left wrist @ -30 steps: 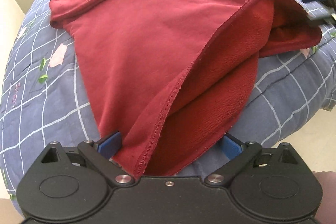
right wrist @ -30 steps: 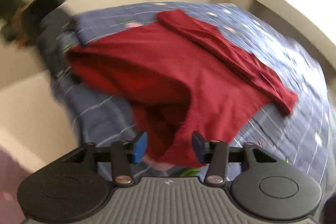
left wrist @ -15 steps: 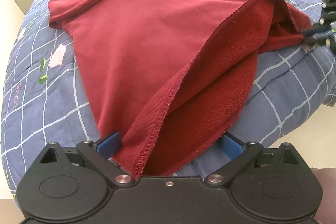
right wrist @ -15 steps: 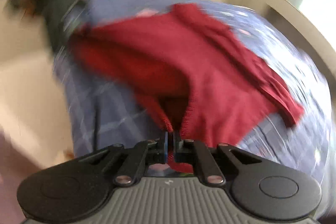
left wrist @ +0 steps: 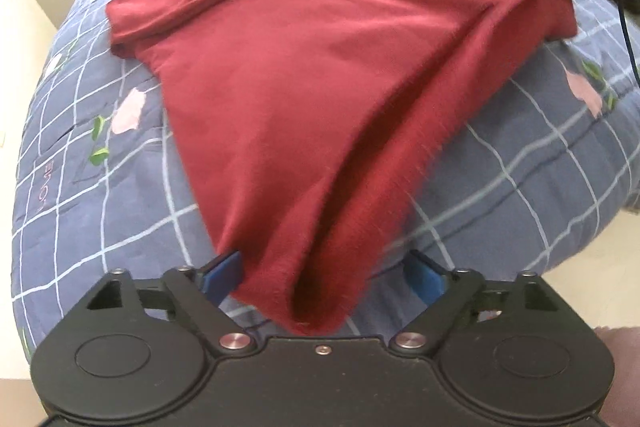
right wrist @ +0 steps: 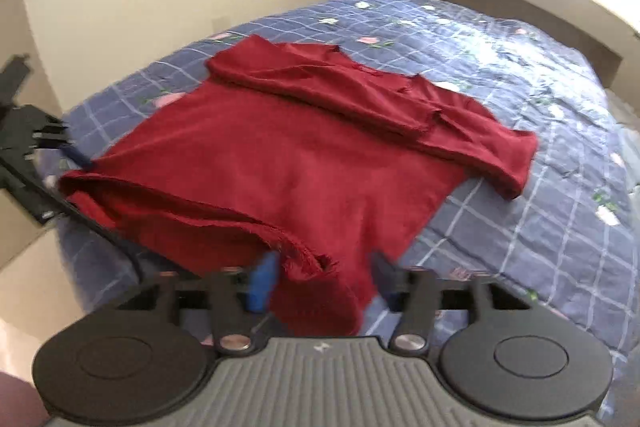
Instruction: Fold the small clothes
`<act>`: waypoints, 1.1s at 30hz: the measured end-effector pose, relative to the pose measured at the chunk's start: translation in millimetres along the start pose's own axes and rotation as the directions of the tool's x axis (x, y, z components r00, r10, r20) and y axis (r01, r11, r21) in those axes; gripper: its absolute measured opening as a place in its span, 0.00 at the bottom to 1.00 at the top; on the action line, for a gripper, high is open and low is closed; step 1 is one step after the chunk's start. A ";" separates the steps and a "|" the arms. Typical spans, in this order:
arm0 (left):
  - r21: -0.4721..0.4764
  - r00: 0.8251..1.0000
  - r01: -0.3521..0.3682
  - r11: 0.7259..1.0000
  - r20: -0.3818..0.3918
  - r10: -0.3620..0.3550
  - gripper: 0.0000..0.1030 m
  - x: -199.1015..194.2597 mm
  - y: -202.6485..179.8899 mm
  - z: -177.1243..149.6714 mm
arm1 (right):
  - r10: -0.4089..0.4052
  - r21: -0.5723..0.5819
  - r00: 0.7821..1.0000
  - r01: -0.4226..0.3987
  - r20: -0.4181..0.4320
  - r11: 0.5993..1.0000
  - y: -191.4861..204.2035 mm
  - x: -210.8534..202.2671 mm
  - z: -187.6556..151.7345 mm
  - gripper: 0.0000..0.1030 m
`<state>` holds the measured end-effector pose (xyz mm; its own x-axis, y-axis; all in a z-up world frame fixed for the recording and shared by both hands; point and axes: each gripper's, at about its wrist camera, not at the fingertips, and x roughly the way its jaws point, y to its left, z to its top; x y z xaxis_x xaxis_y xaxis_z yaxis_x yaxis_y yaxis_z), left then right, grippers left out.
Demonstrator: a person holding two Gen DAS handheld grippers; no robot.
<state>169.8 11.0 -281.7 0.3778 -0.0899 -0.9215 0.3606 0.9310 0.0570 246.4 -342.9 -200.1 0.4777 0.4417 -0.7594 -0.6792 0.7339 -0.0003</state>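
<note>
The red sweatshirt (left wrist: 304, 75) lay spread on the blue checked bedcover (left wrist: 80, 195), its sleeves folded across the far part and its hem toward the near edge of the bed. The left gripper (left wrist: 322, 273) stood at the near corner of the hem with its jaws wide; they had just been closing a little, and the cloth hung between the blue pads without being pressed by them. The right gripper (right wrist: 320, 281) stood at the other hem corner; its jaws had just been opening, and the cloth lay loose between its fingers (right wrist: 262, 283), so this corner seemed to be released. In my judgement, the risk was an uneven fold: the two layers of the hem gaped apart at both corners, so a gripper could catch only the upper layer, and then the lower one would stay behind and wrinkle. Also, if only one corner was lifted, the soft cloth could slide toward the bed edge and twist.
</note>
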 end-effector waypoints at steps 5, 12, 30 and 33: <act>-0.030 1.000 0.020 0.999 -0.007 -0.020 0.76 0.7 13.4 1.3 | -0.013 -0.089 0.998 0.007 -0.068 0.996 14.8 3.6 -15.5 0.67; -0.027 1.000 0.012 1.000 -0.005 -0.012 0.63 -2.6 16.2 0.0 | -0.023 -0.174 0.999 0.016 -0.040 0.985 29.0 7.5 -21.1 0.10; 0.198 0.966 0.056 0.979 0.239 -0.104 0.04 -80.6 16.5 -29.3 | -0.035 -0.474 0.991 -0.029 -0.127 0.880 67.1 -68.1 -30.6 0.05; 0.188 0.963 0.055 0.981 0.249 -0.102 0.04 -97.2 18.8 -36.8 | -0.020 -0.381 0.990 -0.036 -0.143 0.924 66.7 -82.0 -27.6 0.05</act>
<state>108.5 50.3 -205.2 0.5393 -0.2690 -0.7980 0.5346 0.8416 0.0775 146.5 -344.4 -155.8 0.4070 0.3485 -0.8443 -0.8571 0.4654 -0.2210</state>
